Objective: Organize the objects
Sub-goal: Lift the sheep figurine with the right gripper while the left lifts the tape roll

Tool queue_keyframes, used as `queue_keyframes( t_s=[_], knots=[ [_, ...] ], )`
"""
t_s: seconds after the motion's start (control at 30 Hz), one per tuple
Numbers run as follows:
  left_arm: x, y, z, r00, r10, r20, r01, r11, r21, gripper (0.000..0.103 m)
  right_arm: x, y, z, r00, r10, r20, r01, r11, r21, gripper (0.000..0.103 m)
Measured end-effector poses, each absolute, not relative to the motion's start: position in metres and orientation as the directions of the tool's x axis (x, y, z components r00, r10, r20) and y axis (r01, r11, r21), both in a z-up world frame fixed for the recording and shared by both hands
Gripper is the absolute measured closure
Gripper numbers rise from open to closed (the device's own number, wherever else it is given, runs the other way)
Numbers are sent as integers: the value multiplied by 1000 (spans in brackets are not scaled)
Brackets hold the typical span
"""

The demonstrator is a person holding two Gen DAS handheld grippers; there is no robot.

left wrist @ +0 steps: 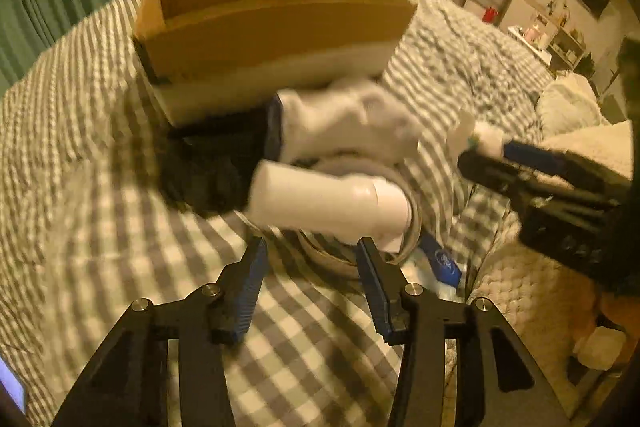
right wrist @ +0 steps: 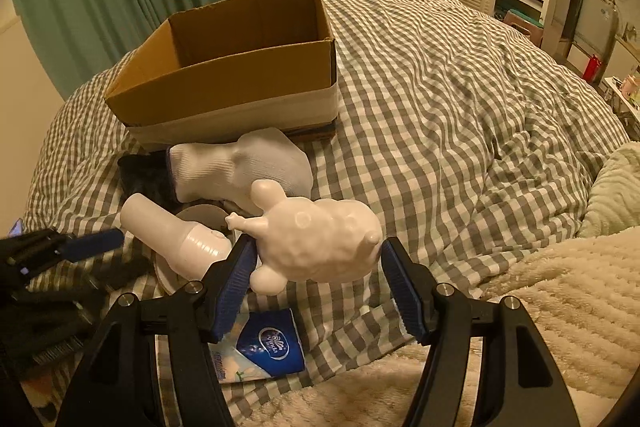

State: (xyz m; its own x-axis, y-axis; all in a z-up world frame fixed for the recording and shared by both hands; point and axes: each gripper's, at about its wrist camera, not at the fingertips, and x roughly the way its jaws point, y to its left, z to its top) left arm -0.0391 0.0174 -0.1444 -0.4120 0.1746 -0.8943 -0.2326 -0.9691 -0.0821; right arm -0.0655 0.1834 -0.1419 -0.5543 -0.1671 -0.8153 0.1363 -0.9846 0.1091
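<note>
We record that the right wrist view alone shows the white animal figurine (right wrist: 320, 241) plainly, sitting between the spread fingers of the right gripper (right wrist: 316, 281); whether the pads touch it we cannot tell. The left wrist view is blurred and shows that gripper (left wrist: 486, 147) only from the side, at right. We count one open cardboard box (right wrist: 240, 83), one white sock (right wrist: 240, 167), one white bottle (right wrist: 176, 239) lying across a roll of tape (right wrist: 200, 215), one dark garment (left wrist: 208, 171) and one blue tissue pack (right wrist: 272, 347), all on the checked bedspread (right wrist: 440, 99) just in front of the box. The left gripper (left wrist: 312, 263) stands level, fingers apart and holding nothing, just short of the bottle (left wrist: 328, 203)
</note>
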Motion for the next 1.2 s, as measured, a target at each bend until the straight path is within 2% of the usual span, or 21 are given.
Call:
queue_keyframes(
  t_s=[0.17,0.2,0.23,0.27,0.37,0.47,0.67,1.2],
  knots=[
    [-50,21,-164,-382,168,-909,-220,-972,-87,57,-66,184,-143,-550,-173,-817,138,-984,115,39],
    [-51,21,-168,-372,172,-912,-225,-970,-91,60,-66,185,-144,-549,-173,-818,137,-984,116,39],
    [-52,21,-170,-360,179,-916,-230,-968,-99,75,-67,185,-144,-547,-172,-819,135,-984,117,39],
    [-52,21,-172,-349,165,-922,-227,-970,-88,81,-67,186,-145,-546,-171,-820,134,-984,117,39],
    [-49,19,-171,-361,145,-921,-220,-973,-67,93,-69,186,-146,-542,-169,-823,132,-985,115,39],
    [-47,16,-161,-380,140,-914,-212,-975,-61,97,-69,186,-146,-544,-167,-822,132,-985,113,39],
    [-41,6,-126,-510,54,-859,-197,-979,55,100,-66,184,-142,-559,-163,-813,135,-985,104,39],
    [-75,-15,-55,-622,28,-783,-112,-992,54,100,-63,172,-98,-636,-172,-752,170,-982,82,39]
  ],
)
